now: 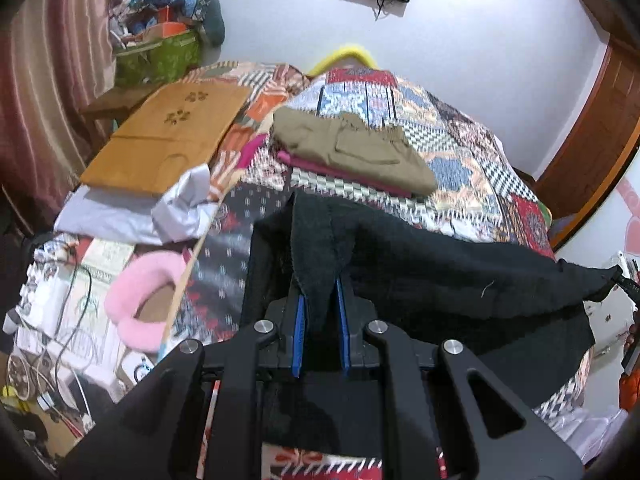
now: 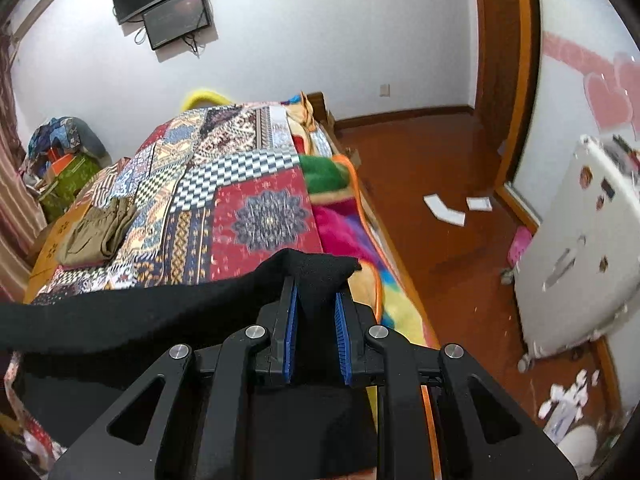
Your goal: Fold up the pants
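- The pants (image 1: 420,264) are plain black, clamped by the left gripper (image 1: 321,280) and right gripper (image 2: 316,284), both black with blue pads (image 1: 299,320).
- The bedspread (image 2: 256,184) is a patchwork of red, blue, cream and black-and-white checks.
- At 12 o'clock from the left gripper lies khaki folded clothing (image 1: 352,144) over a magenta piece (image 1: 332,170).
- At 10 o'clock: an orange-brown board (image 1: 168,140) with paw prints.
- At 9 o'clock: a pink fluffy cushion (image 1: 136,300).
- The floor (image 2: 432,168) is red-brown.
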The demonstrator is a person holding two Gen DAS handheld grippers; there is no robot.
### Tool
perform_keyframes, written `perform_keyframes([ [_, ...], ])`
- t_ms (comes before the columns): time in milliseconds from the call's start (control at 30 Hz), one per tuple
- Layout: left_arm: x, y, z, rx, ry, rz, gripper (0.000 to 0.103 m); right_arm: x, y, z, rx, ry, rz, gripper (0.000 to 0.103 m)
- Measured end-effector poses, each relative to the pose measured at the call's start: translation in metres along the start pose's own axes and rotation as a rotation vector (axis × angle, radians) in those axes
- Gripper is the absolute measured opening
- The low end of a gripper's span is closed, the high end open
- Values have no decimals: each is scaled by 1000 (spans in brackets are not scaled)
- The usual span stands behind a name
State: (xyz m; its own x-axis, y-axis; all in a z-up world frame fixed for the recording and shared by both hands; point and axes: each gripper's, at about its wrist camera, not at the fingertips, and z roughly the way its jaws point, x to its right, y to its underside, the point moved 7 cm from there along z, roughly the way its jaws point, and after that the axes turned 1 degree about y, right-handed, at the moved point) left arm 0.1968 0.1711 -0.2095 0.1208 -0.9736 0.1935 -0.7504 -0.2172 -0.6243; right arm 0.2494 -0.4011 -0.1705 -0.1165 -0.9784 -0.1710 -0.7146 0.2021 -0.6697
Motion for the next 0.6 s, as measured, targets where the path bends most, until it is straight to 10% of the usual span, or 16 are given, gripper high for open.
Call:
perform_keyframes([
  [600, -12, 57, -17, -24, 47, -52, 14, 9, 44, -18, -49, 11, 38, 15],
])
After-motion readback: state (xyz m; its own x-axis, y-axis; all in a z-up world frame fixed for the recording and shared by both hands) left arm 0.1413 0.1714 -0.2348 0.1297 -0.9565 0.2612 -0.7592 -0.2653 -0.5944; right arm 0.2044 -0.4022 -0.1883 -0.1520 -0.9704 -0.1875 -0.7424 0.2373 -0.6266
